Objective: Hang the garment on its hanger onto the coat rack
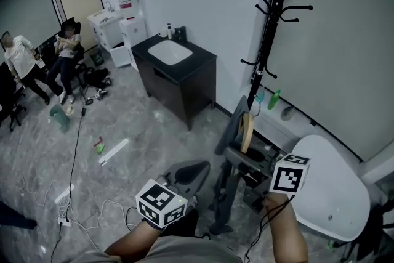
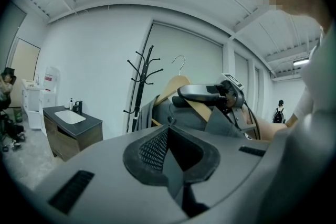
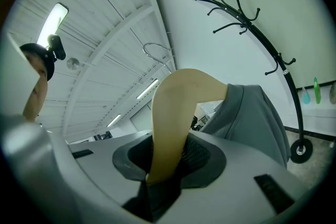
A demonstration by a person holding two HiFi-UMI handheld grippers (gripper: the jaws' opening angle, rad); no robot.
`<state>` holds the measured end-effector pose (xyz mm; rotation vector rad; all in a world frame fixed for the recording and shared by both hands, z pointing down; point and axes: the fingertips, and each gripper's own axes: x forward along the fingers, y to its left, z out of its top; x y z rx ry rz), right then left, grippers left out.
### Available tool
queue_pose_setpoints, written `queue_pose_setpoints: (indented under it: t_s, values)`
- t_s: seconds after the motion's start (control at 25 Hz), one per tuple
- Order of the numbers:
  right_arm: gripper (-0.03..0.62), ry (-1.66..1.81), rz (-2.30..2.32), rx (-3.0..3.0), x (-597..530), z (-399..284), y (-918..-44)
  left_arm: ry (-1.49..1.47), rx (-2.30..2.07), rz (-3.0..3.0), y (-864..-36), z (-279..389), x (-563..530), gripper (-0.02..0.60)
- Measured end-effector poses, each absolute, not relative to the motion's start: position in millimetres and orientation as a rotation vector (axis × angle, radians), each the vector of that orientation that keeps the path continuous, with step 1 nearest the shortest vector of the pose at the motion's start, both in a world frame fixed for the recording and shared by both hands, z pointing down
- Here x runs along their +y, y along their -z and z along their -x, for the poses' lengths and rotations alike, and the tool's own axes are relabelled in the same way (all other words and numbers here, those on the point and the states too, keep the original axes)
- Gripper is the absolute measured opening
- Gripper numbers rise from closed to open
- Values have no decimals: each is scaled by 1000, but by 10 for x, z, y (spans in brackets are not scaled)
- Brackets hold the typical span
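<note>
The left gripper (image 2: 170,152) sat low at the person's left w/ its jaws spread in a shallow V and nothing btw. them. It was free, and it was the farther of the two from the job.

Just right of it hung the grey garment (image 3: 252,113), draped over the wooden hanger (image 3: 178,107) and trailing down toward the floor. The hanger's long axis looked to run approx. away from the person and tilted up. Its wire hook (image 3: 157,52) stood at the top, clear of everything.

The right gripper (image 3: 168,157) was pinching one wooden arm of the hanger, pads pressed on either side. So the hanger rose straight out of its jaws, and the garment sat on the far shoulder, beside the jaws and not in them.

Farther right and well above stood the coat rack (image 1: 271,28), black, against the wall. Its pegs (image 1: 294,9) were well apart from the hook and higher than it. So the key relation, in my judgement, was that the rack lay ahead, up and to the right of the right gripper. That hand was clearly the nearer one, and the hook needed lifting over a peg.
</note>
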<state>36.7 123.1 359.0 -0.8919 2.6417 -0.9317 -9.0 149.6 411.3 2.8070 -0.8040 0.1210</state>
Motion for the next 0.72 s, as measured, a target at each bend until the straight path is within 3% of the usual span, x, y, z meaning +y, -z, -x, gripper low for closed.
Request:
queue_pose_setpoints:
  t_s: [0.72]
  values:
    - [120, 814, 937, 2572, -1740, -669, -2774, -45, -743, -2859, -3902, 35, -1400, -6]
